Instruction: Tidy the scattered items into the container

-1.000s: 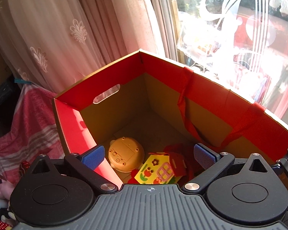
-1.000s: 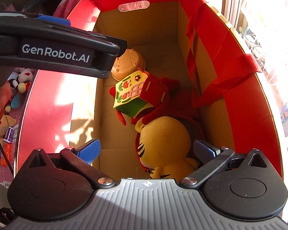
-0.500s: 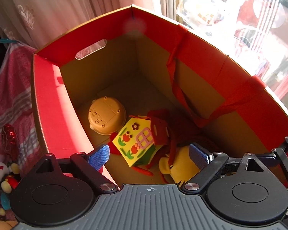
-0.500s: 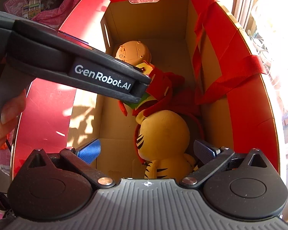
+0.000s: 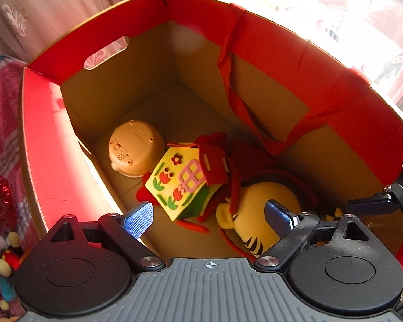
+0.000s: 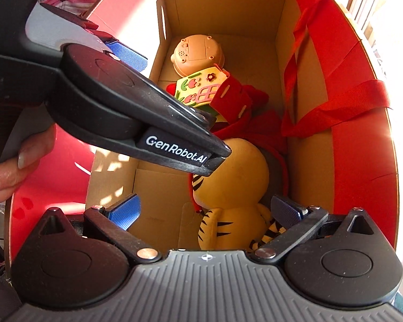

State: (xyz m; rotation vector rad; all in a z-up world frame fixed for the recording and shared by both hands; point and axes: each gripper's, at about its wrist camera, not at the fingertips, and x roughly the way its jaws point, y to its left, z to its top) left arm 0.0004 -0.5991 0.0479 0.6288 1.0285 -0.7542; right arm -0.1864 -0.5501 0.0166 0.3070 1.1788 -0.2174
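Container: red cardboard box (image 5: 48,139) with brown inside walls, open at the top, both grippers are over it
Left gripper (image 5: 209,220): the two blue pads stand wide apart, the jaws have just closed a little, nothing is between them; it points down into the box
Right gripper (image 6: 205,212): blue pads also wide apart, no thing is pressed by them; the tiger's body shows below between them
Tiger plush (image 6: 236,182): yellow with black stripes, lies on the box floor at the near end
Felt house (image 5: 180,182): yellow with tulips, a pink window and a dark red roof, tilted, it leans over the tiger and touches the round toy
Round toy (image 5: 135,151): orange plastic, underside up, in the far left part of the floor
Strap (image 5: 244,107): red, hangs down the right wall inside
Hand (image 6: 10,171): holds the left gripper's body at the left edge
Outside: small plush toys (image 5: 0,255) beside the box, curtain (image 5: 53,8) behind it
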